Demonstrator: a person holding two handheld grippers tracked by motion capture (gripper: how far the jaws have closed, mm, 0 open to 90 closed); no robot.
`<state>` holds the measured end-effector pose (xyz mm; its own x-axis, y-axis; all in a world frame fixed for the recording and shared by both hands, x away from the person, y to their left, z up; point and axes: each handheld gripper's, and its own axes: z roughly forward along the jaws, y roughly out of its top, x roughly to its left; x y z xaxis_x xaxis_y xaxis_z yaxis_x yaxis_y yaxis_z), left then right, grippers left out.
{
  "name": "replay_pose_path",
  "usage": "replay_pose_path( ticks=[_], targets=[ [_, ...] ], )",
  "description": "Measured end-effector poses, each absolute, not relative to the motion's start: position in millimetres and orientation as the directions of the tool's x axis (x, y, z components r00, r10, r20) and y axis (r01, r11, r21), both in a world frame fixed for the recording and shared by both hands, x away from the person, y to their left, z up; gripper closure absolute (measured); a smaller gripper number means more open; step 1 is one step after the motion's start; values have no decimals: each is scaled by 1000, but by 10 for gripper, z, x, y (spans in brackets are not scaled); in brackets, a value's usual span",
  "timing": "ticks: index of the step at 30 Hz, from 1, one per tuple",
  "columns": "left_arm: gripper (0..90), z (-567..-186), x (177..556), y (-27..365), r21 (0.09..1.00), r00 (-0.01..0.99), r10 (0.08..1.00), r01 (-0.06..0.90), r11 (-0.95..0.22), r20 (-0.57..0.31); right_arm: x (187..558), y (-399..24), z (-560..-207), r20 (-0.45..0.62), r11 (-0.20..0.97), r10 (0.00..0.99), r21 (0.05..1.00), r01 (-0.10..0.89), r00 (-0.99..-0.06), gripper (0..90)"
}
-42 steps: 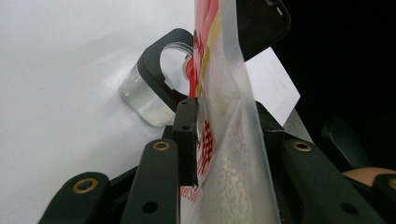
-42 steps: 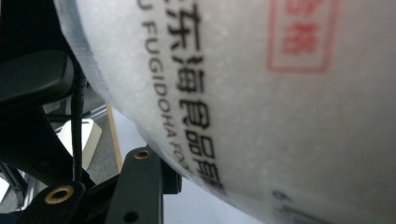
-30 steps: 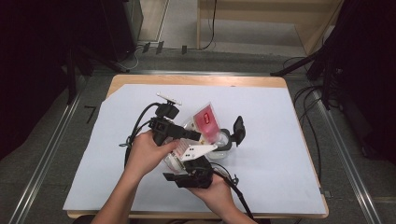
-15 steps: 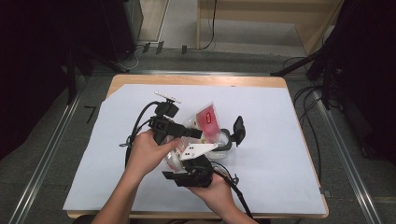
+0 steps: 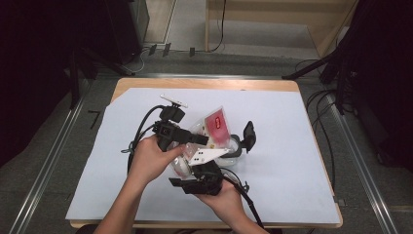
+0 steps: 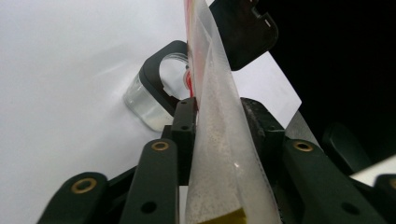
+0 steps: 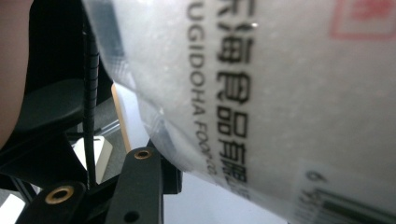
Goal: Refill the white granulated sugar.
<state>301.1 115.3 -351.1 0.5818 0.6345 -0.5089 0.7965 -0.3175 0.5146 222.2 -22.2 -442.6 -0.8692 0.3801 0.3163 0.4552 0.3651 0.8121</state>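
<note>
One desk (image 5: 292,85), covered by one white sheet (image 5: 292,165). Two hands in the high view, each with one gripper. The left gripper (image 5: 202,139) lies level, pointing right across the sheet; the left hand (image 5: 151,158) wraps its body, one cable looping off behind it. The right gripper (image 5: 187,171) sits below it, close to the near edge, held in the right hand (image 5: 221,195). One bag (image 5: 214,127), clear plastic with a red label, stands tilted between the two grippers, over the middle of the sheet. In the left gripper view the bag (image 6: 219,140) runs edge-on between the two black fingers (image 6: 186,122); the fingers have just been closing and press the film from both sides, so the left gripper grips the bag. In the right gripper view the bag (image 7: 280,93) hangs close to the lens, printed text and a barcode patch legible on it; one finger (image 7: 135,186) shows at the lower left, against the bag's lower edge, the other is hidden, so whether the right fingers clamp the bag cannot be told. One clear jar (image 5: 234,145) with a black rim stands on the sheet just right of the bag, its one black lid (image 5: 249,136) flipped up. In the left gripper view the jar (image 6: 149,102) sits just beyond the fingertips, the bag's lower corner at its mouth.
</note>
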Motion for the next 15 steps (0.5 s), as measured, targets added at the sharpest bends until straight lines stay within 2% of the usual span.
replay_pose_path(
  ticks=[5, 8, 15],
  targets=[
    [731, -3496, 3003, 1143, 526, 575, 640, 797, -297, -510, 2201, -203, -4429, 281, 379, 372, 824, 421, -885, 592],
    [722, -3487, 3001, 1145, 536, 578, 641, 792, -293, -505, 2200, -199, -4420, 261, 384, 372, 830, 403, -891, 625],
    [668, -3465, 3001, 1167, 541, 576, 641, 791, -284, -507, 2227, -205, -4396, 292, 368, 374, 825, 429, -880, 629]
  ],
)
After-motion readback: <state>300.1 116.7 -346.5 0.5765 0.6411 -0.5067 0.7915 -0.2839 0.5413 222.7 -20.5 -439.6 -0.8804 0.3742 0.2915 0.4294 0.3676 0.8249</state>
